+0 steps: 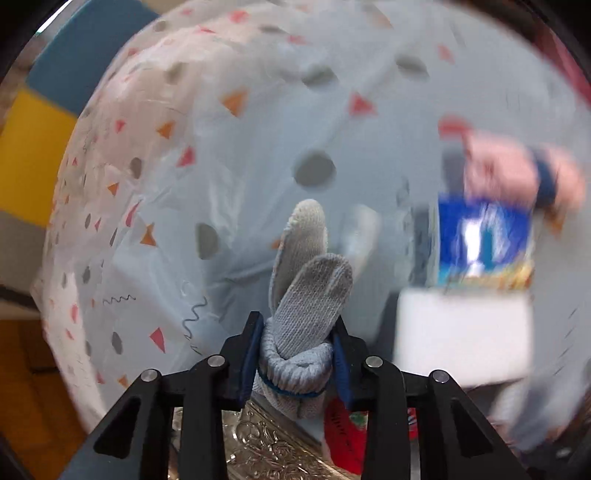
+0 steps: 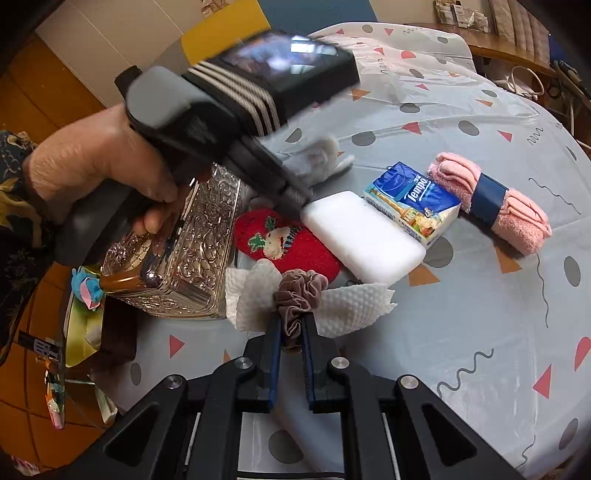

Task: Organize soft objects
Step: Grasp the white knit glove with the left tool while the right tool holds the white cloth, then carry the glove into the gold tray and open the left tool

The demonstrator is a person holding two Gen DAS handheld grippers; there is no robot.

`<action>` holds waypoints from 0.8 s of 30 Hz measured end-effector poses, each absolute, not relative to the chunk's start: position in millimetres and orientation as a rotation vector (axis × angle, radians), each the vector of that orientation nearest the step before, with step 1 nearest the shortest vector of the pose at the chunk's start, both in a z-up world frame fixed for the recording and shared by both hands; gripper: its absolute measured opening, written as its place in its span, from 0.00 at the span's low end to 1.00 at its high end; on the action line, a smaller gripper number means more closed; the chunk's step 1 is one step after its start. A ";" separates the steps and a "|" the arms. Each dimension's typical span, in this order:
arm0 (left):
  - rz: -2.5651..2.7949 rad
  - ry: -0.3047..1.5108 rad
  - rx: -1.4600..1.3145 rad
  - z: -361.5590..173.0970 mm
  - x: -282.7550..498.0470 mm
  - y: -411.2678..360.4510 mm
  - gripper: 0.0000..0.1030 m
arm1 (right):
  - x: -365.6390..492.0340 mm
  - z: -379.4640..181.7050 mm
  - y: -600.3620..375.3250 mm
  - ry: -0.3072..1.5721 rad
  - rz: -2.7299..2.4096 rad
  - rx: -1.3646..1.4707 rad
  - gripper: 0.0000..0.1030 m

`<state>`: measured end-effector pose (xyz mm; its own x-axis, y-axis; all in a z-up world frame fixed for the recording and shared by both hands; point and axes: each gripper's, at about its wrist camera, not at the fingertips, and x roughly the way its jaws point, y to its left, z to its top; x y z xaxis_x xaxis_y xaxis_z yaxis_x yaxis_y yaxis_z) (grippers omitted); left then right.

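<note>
In the left wrist view my left gripper point(image 1: 295, 354) is shut on a rolled grey knit bundle point(image 1: 306, 295), its blue pads pressing both sides above the patterned tablecloth point(image 1: 240, 166). In the right wrist view a hand point(image 2: 92, 166) holds that left gripper point(image 2: 295, 184), blurred, over the grey knit bundle point(image 2: 325, 155). My right gripper point(image 2: 290, 328) is shut on a brown scrunchie point(image 2: 299, 291), low over a white paper towel point(image 2: 351, 306). A red knitted pad point(image 2: 288, 240), a white sponge point(image 2: 362, 232), a Tempo tissue pack point(image 2: 413, 199) and pink socks point(image 2: 491, 199) with a blue band lie beyond.
An embossed silver box point(image 2: 177, 254) stands at the table's left, beside the red pad. A small crepe flower point(image 2: 88, 288) and a green tray point(image 2: 81, 332) sit at the left edge. The tablecloth point(image 2: 480, 332) stretches bare to the right. Shelves point(image 2: 498, 22) stand far back.
</note>
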<state>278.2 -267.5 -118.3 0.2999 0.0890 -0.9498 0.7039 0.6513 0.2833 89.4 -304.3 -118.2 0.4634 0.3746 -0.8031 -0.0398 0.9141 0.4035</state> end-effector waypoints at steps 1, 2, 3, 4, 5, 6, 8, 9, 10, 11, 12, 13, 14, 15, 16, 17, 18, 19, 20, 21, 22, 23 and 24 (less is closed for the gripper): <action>-0.479 1.225 0.712 -108.5 283.3 -262.4 0.34 | 89.4 -118.5 -304.1 1.065 0.260 0.352 0.09; -0.484 1.230 0.622 -97.8 289.1 -255.2 0.34 | 89.2 -118.9 -304.4 1.068 0.257 0.351 0.09; -0.483 1.227 0.560 -90.0 292.8 -249.8 0.34 | 89.3 -119.6 -304.7 1.071 0.255 0.350 0.09; -0.475 1.224 0.477 -80.1 298.6 -240.4 0.34 | 89.4 -120.0 -305.0 1.073 0.253 0.350 0.09; -0.466 1.227 0.431 -75.4 302.7 -234.2 0.34 | 89.6 -120.5 -304.9 1.075 0.250 0.348 0.09; -0.456 1.231 0.365 -67.0 307.6 -224.3 0.34 | 89.6 -120.9 -304.8 1.077 0.247 0.345 0.09; -0.441 1.212 0.269 -50.4 313.5 -209.2 0.34 | 89.8 -121.8 -304.8 1.079 0.244 0.340 0.09; -0.425 1.195 0.213 -39.0 316.2 -197.4 0.34 | 90.0 -121.8 -304.8 1.077 0.243 0.338 0.09; -0.406 1.182 0.165 -28.1 318.4 -185.0 0.34 | 90.0 -121.9 -305.3 1.076 0.243 0.335 0.09; -0.392 1.172 0.136 -20.8 320.5 -176.5 0.34 | 90.0 -122.2 -305.4 1.077 0.242 0.333 0.09; -0.367 1.154 0.091 -9.5 321.0 -163.9 0.34 | 90.0 -122.5 -305.1 1.080 0.239 0.330 0.09; -0.349 1.141 0.054 0.2 318.5 -154.8 0.34 | 90.5 -122.9 -305.0 1.082 0.234 0.327 0.09; -0.329 1.127 0.012 10.0 318.2 -139.6 0.34 | 90.9 -123.1 -304.6 1.082 0.231 0.324 0.09; -0.310 1.113 -0.016 16.6 317.1 -127.7 0.34 | 91.2 -123.2 -304.4 1.082 0.229 0.322 0.09; -0.286 1.096 -0.036 22.7 318.4 -112.8 0.34 | 91.2 -123.3 -304.1 1.082 0.228 0.320 0.09; -0.259 1.075 -0.053 31.3 316.5 -96.5 0.34 | 91.2 -123.2 -302.7 1.084 0.225 0.316 0.09; -0.241 1.063 -0.066 35.3 317.8 -84.9 0.34 | 91.6 -123.8 -302.5 1.087 0.221 0.312 0.09; -0.222 1.050 -0.082 40.3 315.1 -71.0 0.34 | 91.5 -124.0 -302.1 1.090 0.218 0.307 0.09; -0.206 1.039 -0.099 44.1 313.2 -56.5 0.35 | 91.5 -124.1 -301.7 1.091 0.217 0.302 0.09; -0.186 1.024 -0.117 49.0 310.5 -38.8 0.35 | 91.6 -123.8 -301.2 1.089 0.215 0.298 0.09; -0.168 1.009 -0.130 52.0 308.1 -24.6 0.35 | 91.0 -123.0 -301.5 1.087 0.214 0.295 0.09; -0.149 0.993 -0.145 55.9 303.1 -7.7 0.35 | 90.3 -122.7 -301.5 1.085 0.213 0.291 0.09; -0.127 0.977 -0.162 59.5 297.1 11.7 0.35 | 89.6 -122.5 -301.2 1.084 0.211 0.289 0.09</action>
<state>297.1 11.7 59.5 0.5539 -0.1795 -0.8130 0.0336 0.9805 -0.1937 89.6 -301.2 -122.5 0.4535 0.3084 -0.8362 -0.0281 0.9427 0.3325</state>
